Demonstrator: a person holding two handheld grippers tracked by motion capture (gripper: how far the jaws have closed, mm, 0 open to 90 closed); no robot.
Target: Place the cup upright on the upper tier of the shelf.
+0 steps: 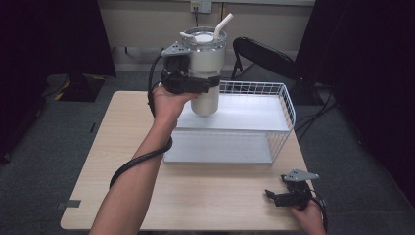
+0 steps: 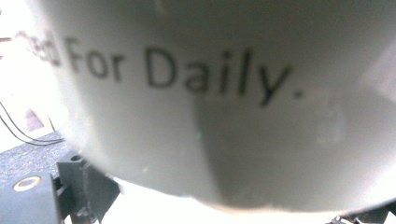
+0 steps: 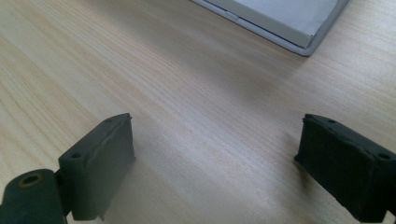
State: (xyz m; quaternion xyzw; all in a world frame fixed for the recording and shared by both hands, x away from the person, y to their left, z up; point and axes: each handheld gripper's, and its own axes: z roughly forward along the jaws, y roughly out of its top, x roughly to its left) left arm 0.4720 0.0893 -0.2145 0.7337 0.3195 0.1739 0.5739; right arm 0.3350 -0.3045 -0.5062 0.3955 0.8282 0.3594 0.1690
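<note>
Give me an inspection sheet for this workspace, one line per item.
Surface: light wood table, bare at the front.
Job's things: white tumbler with straw, held upright above the top shelf of the white wire rack.
Clutter: nothing seen.
Grippers: left claw shut on the tumbler's body; right claw open, low over the table's near right corner.
Cables: black cable trails along the left forearm.
Surroundings: folding chair behind the table, grey carpet.
</note>
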